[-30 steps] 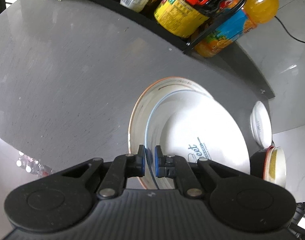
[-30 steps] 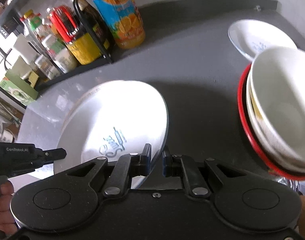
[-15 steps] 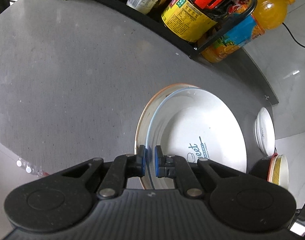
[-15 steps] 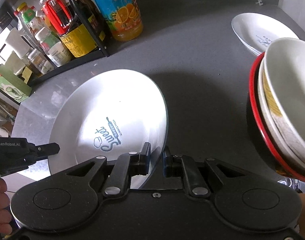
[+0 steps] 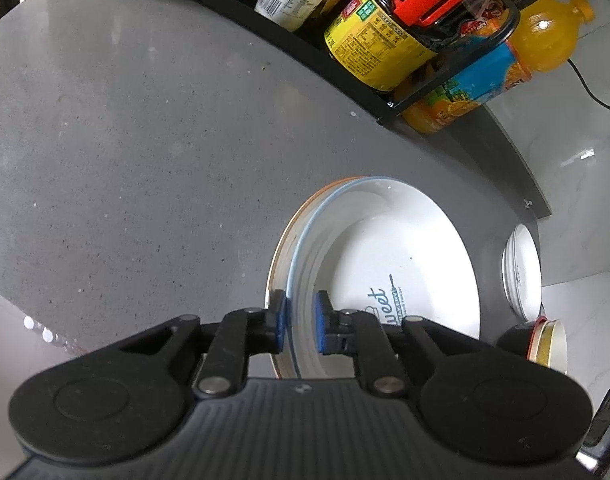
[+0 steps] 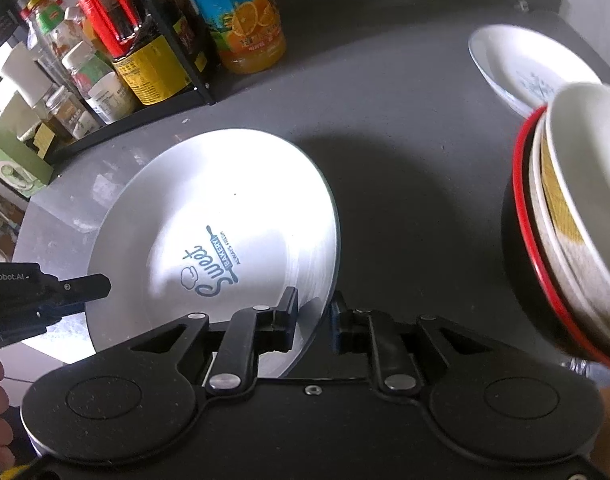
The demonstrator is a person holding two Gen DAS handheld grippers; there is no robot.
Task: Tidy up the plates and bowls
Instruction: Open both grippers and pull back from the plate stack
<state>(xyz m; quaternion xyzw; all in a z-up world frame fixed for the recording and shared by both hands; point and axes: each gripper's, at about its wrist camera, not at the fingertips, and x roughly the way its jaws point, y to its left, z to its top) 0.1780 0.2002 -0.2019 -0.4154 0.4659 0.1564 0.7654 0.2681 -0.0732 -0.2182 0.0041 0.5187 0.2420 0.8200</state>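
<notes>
Top plate (image 5: 401, 276) lies stacked on an orange-rimmed plate (image 5: 283, 240) mid-counter (image 5: 125, 140). Its rim is straddled by both grippers, left gripper (image 5: 300, 322) and right gripper (image 6: 314, 320), jaws parted, nothing gripped. Bowl stack (image 6: 565, 220) is seen toward the right edge.

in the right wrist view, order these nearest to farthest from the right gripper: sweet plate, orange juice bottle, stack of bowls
1. Sweet plate: its rim sits between the right gripper fingers.
2. Stack of bowls: to the right.
3. Orange juice bottle: far back, by the rack.
</notes>
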